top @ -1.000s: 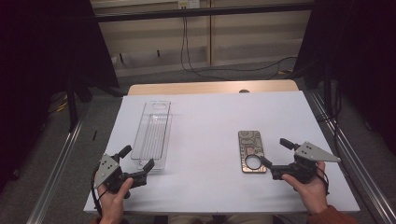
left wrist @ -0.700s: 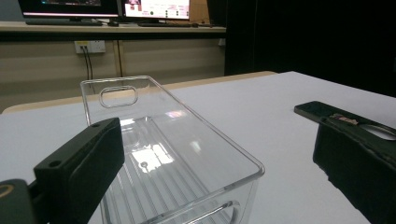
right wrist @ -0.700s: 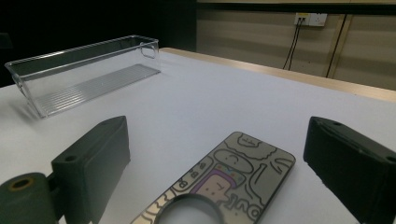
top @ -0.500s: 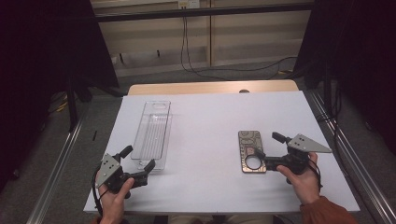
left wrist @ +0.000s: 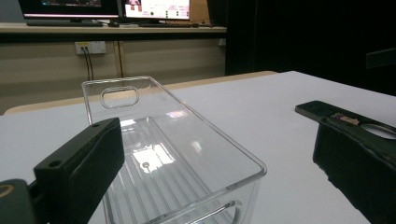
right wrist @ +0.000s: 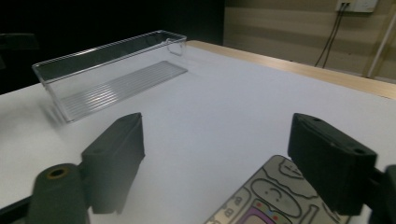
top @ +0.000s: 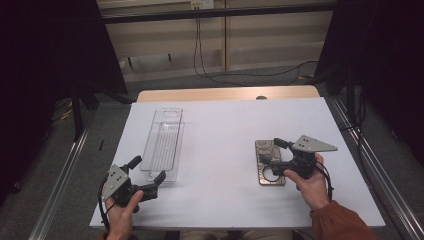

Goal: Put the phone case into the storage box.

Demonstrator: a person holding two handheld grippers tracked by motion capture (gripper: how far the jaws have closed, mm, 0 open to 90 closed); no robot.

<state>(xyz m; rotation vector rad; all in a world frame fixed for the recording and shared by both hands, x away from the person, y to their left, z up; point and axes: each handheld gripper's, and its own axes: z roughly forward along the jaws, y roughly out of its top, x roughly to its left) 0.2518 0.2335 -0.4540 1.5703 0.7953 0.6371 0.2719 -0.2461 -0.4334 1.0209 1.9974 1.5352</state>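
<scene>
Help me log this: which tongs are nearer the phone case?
Right. The right tongs hover over the phone case, jaws open; the left tongs sit far across the table, by the clear bin.

White table [top: 225, 130], monitors [left wrist: 105, 8] (lit), wall cables [top: 200, 50]

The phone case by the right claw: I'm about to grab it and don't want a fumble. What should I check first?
1. Phone case lies flat on the table: ok.
2. Right claw over the case, jaws apart and just been closing: ok.
3. Pads gripping the case: not ok, no contact seen.
4. Clear bin empty: ok.
5. Left claw open at the bin's near end: ok.
6. Table between case and bin bare: ok.
</scene>
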